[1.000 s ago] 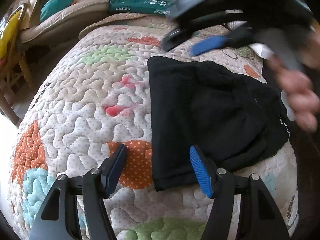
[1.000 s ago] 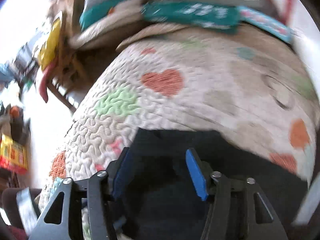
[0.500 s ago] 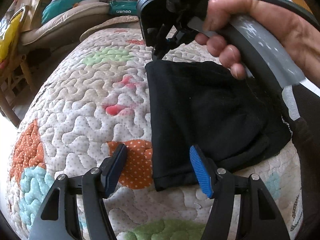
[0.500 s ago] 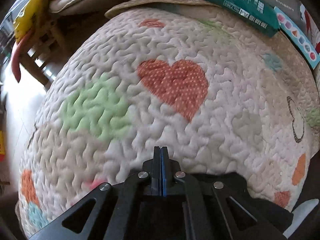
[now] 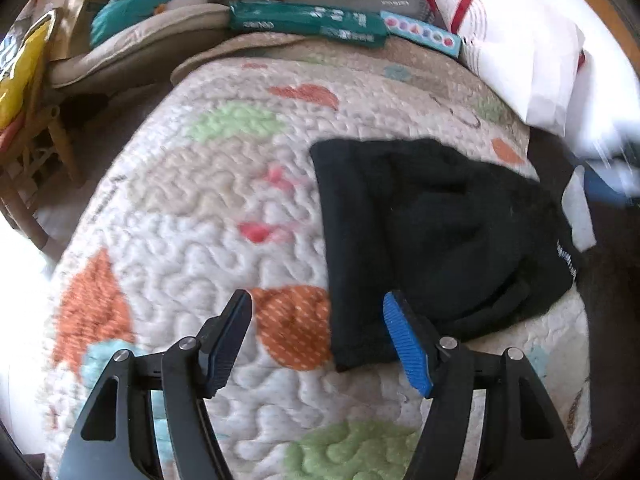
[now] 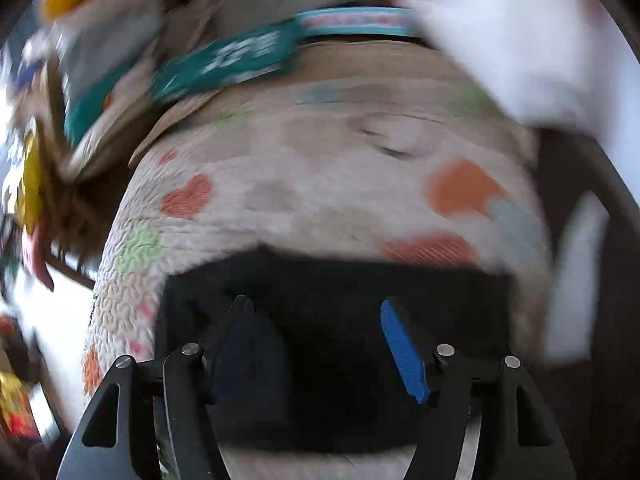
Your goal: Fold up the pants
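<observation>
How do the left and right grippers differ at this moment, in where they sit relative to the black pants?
The left gripper sits over the quilt at the near left corner of the pants, with only one finger over the cloth. The right gripper has black cloth behind both fingers. The left view is fairly sharp; the right view is blurred. Both are open and hold nothing.

Quilted heart-patterned bed cover — folded black pants lie flat on it.
</observation>
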Tool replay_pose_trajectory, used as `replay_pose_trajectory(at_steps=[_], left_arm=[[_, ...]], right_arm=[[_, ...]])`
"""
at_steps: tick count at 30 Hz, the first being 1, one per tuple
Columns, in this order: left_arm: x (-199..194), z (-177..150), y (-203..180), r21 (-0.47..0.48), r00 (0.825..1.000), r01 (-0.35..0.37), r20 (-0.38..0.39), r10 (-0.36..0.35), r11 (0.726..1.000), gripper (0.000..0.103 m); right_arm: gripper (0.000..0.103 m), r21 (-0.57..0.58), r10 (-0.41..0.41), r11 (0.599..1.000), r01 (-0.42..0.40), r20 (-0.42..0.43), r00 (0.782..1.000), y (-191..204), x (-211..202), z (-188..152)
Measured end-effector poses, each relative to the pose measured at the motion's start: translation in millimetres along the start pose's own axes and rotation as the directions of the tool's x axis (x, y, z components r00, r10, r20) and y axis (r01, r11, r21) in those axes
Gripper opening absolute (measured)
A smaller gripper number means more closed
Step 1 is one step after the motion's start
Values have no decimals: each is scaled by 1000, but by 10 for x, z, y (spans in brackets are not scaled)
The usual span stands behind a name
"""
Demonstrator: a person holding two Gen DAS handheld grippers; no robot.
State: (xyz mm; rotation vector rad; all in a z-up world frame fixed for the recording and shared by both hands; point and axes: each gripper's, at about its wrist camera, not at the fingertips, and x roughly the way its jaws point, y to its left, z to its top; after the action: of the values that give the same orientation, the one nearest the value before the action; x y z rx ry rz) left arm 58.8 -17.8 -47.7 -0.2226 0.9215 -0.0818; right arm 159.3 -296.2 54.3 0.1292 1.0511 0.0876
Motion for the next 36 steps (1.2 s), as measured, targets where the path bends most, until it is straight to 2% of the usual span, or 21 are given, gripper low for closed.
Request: replay_pose_trajectory(at_steps=[2,4,5,6,8,9,11,14,16,22,28,32,36], left_arm=[[-94,142,24,2,1000,-10,7,10,1000,68],[-168,305,-9,-7,1000,10,7,-10,1000,68],[-204,392,-64,-2,999,33,6,-33,999,68],[-240,481,-161,24,999,50,0,-50,998,68],[-283,674,-455,111,997,73,-12,-72,991,68],[-303,771,-607,152,996,91,-12,-91,984,68],[-262,932,-931,225,991,130,-29,-127,966,68],[-78,1135,-1395,331,986,168,-65,-155,929,68],[53,1213,-1626,380,984,177,-74,-160,908,68],[627,1406,-2228,376,958,275,-179,-222,885,68],[1089,1394,-2837,423,938,327,-255,-235,845,68],[1350,1352,-3115,440,920,361,-311,-238,822,68],[1530,1335,-3293,476,914,369,-341,-219,799,68]], right_arm=[[71,116,28,993,-32,36,999,-371,-218,-291],[71,260,86,960,-101,68,994,-672,-324,-575],[71,343,114,929,-137,86,990,-826,-310,-697],[71,449,150,875,-183,107,983,-962,-251,-843],[71,585,194,775,-237,137,971,-1029,-49,-1050],[71,621,195,746,-240,142,971,-1046,38,-1107],[71,664,156,719,-205,133,979,-1028,233,-1149],[71,655,76,744,-128,106,991,-1009,376,-1108],[71,655,49,746,-118,122,991,-1066,376,-1092],[72,695,23,702,-154,194,981,-1246,457,-1056],[73,643,-42,755,-129,244,969,-1204,486,-986],[73,650,-42,745,-149,269,962,-1230,501,-994],[73,665,-36,727,-170,284,958,-1267,501,-1013]])
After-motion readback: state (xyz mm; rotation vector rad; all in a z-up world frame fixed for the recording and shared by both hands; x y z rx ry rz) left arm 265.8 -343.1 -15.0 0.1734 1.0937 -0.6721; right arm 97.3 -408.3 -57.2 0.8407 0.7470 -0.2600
